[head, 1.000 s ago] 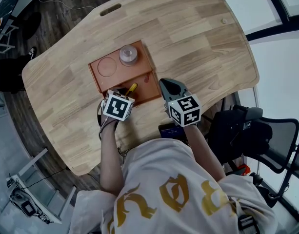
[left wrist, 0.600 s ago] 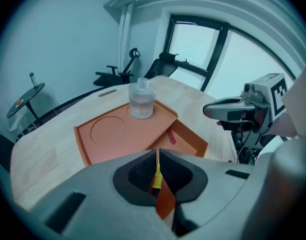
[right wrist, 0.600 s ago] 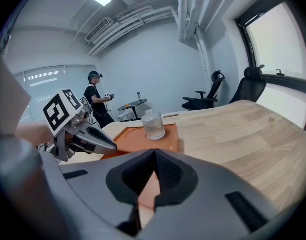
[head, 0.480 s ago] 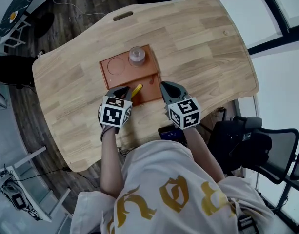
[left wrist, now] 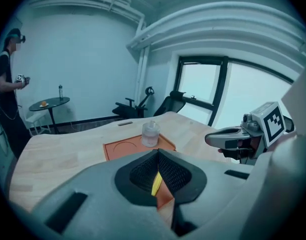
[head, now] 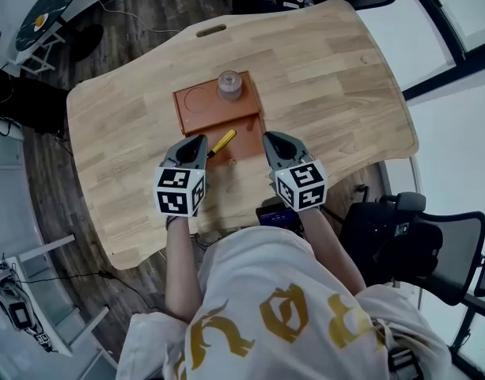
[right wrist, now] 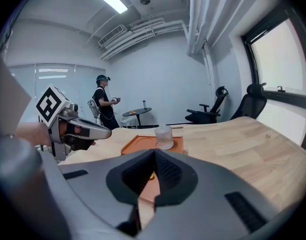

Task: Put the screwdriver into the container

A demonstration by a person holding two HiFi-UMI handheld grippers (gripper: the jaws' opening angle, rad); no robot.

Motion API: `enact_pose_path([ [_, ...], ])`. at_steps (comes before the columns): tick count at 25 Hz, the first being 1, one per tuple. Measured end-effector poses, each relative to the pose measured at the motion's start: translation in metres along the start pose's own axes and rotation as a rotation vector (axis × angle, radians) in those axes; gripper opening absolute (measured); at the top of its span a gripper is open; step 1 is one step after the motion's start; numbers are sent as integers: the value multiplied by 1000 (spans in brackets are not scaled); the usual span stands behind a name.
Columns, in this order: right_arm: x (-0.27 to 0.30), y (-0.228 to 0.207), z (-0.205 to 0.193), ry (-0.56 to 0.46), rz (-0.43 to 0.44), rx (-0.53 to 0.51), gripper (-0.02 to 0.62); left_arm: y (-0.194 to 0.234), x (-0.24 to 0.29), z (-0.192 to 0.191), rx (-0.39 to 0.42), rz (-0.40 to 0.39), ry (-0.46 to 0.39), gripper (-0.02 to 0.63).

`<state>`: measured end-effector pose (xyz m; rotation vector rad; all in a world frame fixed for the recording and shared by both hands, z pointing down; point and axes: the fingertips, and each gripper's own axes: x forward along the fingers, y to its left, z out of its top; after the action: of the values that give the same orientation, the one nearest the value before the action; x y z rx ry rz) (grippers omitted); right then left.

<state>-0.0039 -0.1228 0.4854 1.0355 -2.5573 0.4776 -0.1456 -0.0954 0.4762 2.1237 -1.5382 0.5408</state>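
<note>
A yellow-handled screwdriver [head: 221, 142] lies slanted in the near part of the orange tray [head: 196, 113], between my two grippers. A clear lidded container [head: 229, 85] stands at the tray's far right corner. My left gripper [head: 198, 142] is just left of the screwdriver, shut and empty. My right gripper [head: 268, 138] hovers at the tray's near right corner, also shut and empty. In the left gripper view the screwdriver [left wrist: 156, 184] shows beyond the shut left gripper [left wrist: 157, 154], with the container [left wrist: 150, 134] farther off. The right gripper view shows the container [right wrist: 164, 137] past the right gripper [right wrist: 153, 153].
The tray sits on a light wooden table [head: 329, 85] with a slot handle [head: 211, 30] at its far edge. A round recess [head: 196, 101] marks the tray's far left. A black office chair [head: 416, 236] stands to the right. A person [right wrist: 103, 101] stands across the room.
The left gripper has drawn back from over the tray toward the near edge. The screwdriver stays in the tray. The right gripper has hardly moved.
</note>
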Motion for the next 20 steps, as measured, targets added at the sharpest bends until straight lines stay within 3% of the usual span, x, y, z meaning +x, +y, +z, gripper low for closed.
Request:
enact_pose_path([
  [5,-19,11,9,-50,-6,-26,11,-5,-32,12,-68,14,-142,11],
  [10,-36,20,12,-84,-10,-34,11,-13,-58,23,-61,36,-247,11],
  [15,-46,28,17,-101,-5,-44,11,-15,-72,24,-40,69,-294,11],
  [20,-49,34,17,-102,-1,-64,11,-21,-79,22,-70,24,-321,11],
])
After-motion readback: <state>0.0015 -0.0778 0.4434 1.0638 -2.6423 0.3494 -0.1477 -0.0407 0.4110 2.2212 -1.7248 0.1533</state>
